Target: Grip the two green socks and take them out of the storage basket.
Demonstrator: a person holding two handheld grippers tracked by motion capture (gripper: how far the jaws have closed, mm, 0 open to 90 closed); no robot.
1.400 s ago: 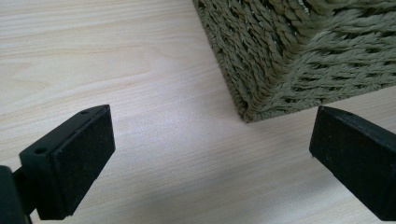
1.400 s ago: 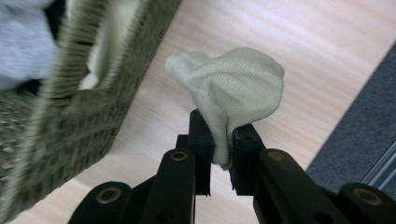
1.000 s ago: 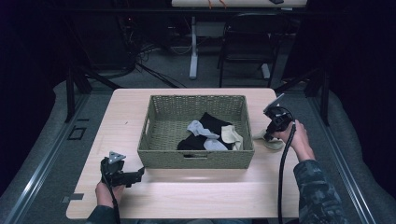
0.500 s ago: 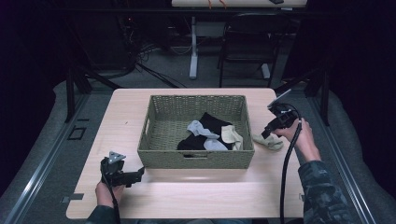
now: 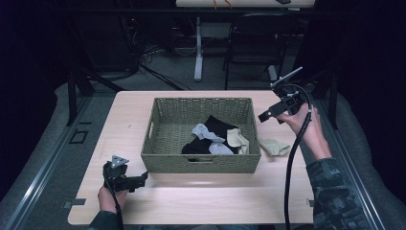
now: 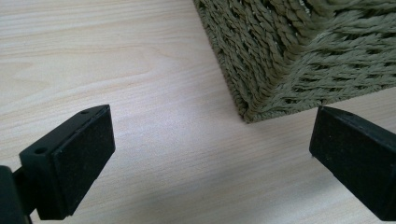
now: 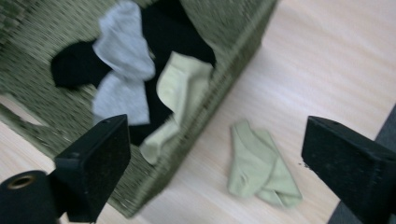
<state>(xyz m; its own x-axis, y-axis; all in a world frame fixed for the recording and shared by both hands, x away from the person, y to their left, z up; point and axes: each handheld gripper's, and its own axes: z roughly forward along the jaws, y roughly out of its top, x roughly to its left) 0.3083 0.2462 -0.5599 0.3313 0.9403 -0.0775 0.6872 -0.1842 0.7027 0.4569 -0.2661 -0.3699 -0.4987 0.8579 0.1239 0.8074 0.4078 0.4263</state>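
The woven olive-green rectangular basket [image 5: 203, 136] is sitting in the middle of the pale wooden counter [image 5: 191, 206], and everything else is best placed against it. Lying on the bare counter just beside the basket's right wall is a crumpled pale-green sock [image 5: 274, 146] — apart from the wicker, not touching it as far as the high view shows. Above and behind that sock the right gripper [image 5: 266, 116] is hanging in the air over the basket's right rim, its fingers [image 7: 95, 161] having just been opening and now standing wide with nothing between them; the sock seems to have been taken out and laid to one side, perhaps to sort it from the rest. Inside the basket, toward its near right corner, a matching pale-green sock [image 5: 237, 139] is draping against the wall beside a light grey sock [image 5: 207, 134] and some black socks [image 5: 215, 128], so its mate is probably the next thing worth reaching for. The left gripper [image 5: 140, 180] is resting low on the counter just off the basket's near left corner, fingers [image 6: 74, 161] spread wide and empty — waiting clear of the work, likely ready to steady the basket if it slides.
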